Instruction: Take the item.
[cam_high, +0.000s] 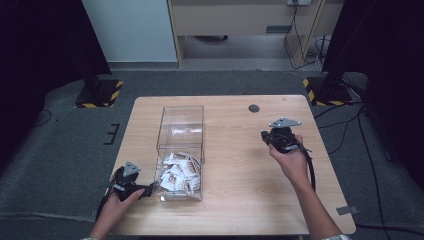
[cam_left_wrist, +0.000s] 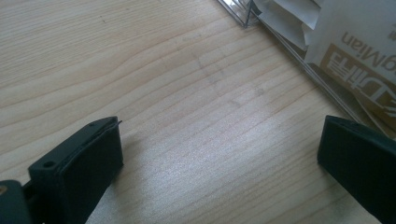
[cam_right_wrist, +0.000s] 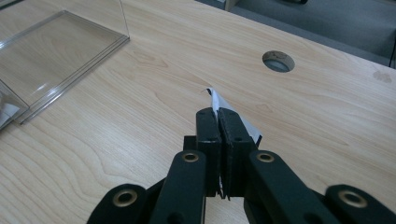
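A clear plastic box (cam_high: 181, 131) stands on the wooden table (cam_high: 240, 200), with several white and brown packets (cam_high: 177, 176) piled in its near end. My left gripper (cam_high: 148, 190) rests low on the table at the box's near left corner, jaws wide open with bare wood between them (cam_left_wrist: 219, 154); a packet (cam_left_wrist: 359, 60) shows through the box wall beside it. My right gripper (cam_high: 264, 135) is held over the table to the right of the box, shut on a thin white packet (cam_right_wrist: 224, 105) that sticks out past the fingertips (cam_right_wrist: 218, 116).
A round cable hole (cam_high: 254, 108) lies in the table near its far edge, also in the right gripper view as the hole (cam_right_wrist: 278, 61). The far half of the box holds only a small white item (cam_high: 186, 131). Black stands with striped bases (cam_high: 100, 92) flank the table.
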